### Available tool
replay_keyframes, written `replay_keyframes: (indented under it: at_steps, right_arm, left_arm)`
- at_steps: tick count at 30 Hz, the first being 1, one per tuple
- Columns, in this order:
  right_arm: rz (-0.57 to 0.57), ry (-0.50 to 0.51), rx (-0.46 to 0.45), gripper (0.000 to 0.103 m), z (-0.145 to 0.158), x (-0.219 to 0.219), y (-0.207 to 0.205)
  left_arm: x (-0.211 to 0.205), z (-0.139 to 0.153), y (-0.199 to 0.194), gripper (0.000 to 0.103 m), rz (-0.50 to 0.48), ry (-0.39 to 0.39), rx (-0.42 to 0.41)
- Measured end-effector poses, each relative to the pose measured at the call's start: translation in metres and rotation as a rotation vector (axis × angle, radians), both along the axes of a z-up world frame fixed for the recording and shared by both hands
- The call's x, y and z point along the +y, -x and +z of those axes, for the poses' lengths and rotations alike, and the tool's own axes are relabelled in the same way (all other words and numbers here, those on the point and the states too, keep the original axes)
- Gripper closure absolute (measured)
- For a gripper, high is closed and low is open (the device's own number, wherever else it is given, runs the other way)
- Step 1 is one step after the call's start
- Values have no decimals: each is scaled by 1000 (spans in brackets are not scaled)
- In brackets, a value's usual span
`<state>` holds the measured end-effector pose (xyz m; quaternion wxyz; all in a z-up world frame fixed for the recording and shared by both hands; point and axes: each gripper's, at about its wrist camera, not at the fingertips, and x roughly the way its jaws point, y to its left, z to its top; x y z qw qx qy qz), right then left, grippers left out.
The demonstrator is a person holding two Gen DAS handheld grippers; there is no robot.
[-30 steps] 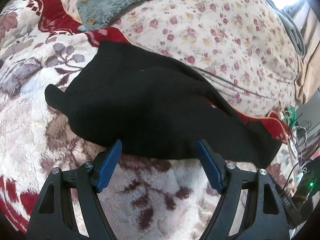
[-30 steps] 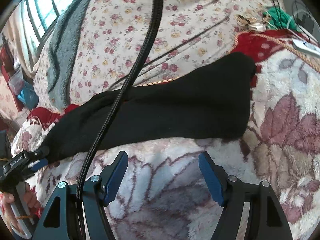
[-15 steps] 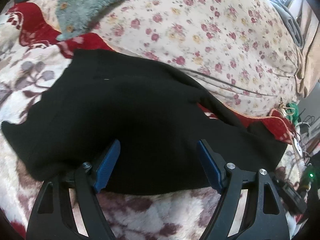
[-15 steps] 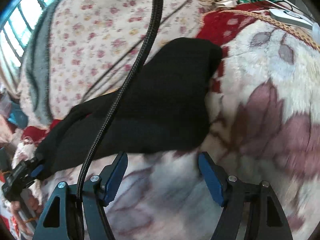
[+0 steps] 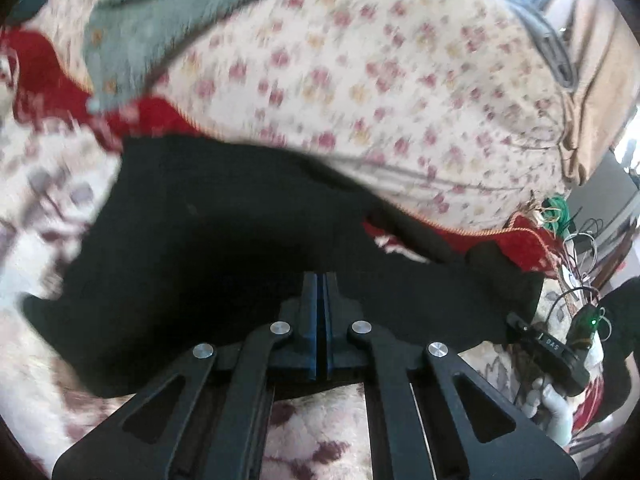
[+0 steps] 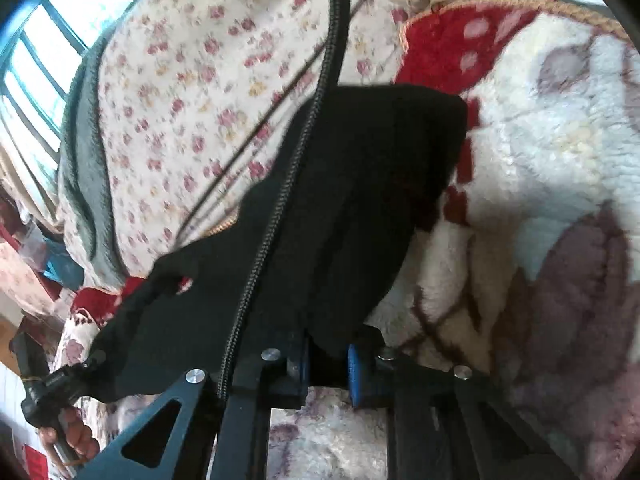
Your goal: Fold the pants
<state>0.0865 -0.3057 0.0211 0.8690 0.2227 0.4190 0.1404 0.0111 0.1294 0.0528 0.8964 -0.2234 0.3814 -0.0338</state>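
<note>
1. Left wrist view: the left gripper [image 5: 320,332] has its blue pads [image 5: 310,328] pressed together, no gap showing between them, over the near edge of the black pants [image 5: 208,248]; black cloth lies all round the pads, so it appears pinched, though the dark fabric hides the pinch itself; the pants spread across the plush blanket [image 5: 40,380], white with maroon flowers and a red border; their far edge meets the floral quilt [image 5: 380,80], which bulges up behind; a grey-green fleece [image 5: 132,32] lies on the quilt at upper left; at far right the right gripper [image 5: 548,352] sits at the other end of the pants, with a green light beside it; green cords [image 5: 556,212] lie beyond; much of this view is blurred.

2. Right wrist view: the right gripper [image 6: 326,364] has its jaws nearly closed, a fold of pants [image 6: 360,208] clamped between the blue pads [image 6: 356,372]; the cloth rises from the pads and bunches up over the blanket [image 6: 560,200]; a braided cable [image 6: 288,184] crosses the pants from the top edge down to the gripper; the quilt [image 6: 180,100] lies behind, a window at upper left; at lower left the left gripper [image 6: 52,392] meets the far end of the pants, a hand [image 6: 76,436] below it.
</note>
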Motion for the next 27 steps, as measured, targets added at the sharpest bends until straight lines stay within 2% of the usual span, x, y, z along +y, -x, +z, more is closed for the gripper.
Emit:
replay_keyframes:
  at_steps: [1, 4, 6, 8, 9, 10, 12, 14, 16, 20, 24, 25, 27]
  right_arm:
    - [7, -3, -20, 92, 6, 2, 4]
    - [37, 17, -49, 92, 17, 11, 10]
    - [42, 37, -54, 92, 20, 16, 12]
    - [49, 49, -59, 92, 21, 21, 15]
    - [52, 47, -59, 92, 20, 22, 16]
    - [52, 41, -56, 92, 19, 23, 14]
    - [42, 26, -42, 92, 16, 20, 13]
    - [44, 21, -41, 92, 14, 17, 14]
    - [43, 23, -36, 92, 12, 15, 14]
    - [34, -4, -23, 92, 9, 11, 14]
    - [6, -52, 28, 90, 2, 4, 13]
    - [1, -59, 38, 86, 0, 2, 12]
    - [-21, -64, 80, 61, -8, 0, 9]
  left_arm:
    - [3, 5, 2, 101, -17, 18, -12]
    - [18, 2, 5, 102, -63, 156, 25]
    - [24, 2, 15, 101, -41, 173, 16]
    - [25, 0, 26, 101, -26, 147, 60]
    - [24, -1, 31, 97, -25, 153, 75]
    - [26, -3, 35, 91, -20, 164, 93]
    - [29, -10, 46, 56, 9, 203, 110]
    - [34, -19, 55, 39, 57, 256, 129]
    - [37, -26, 61, 37, 104, 276, 151]
    - [37, -38, 53, 37, 150, 258, 190]
    - [36, -43, 37, 37, 180, 229, 175]
    - [35, -43, 32, 36, 184, 211, 162]
    - [34, -44, 22, 32, 192, 187, 134]
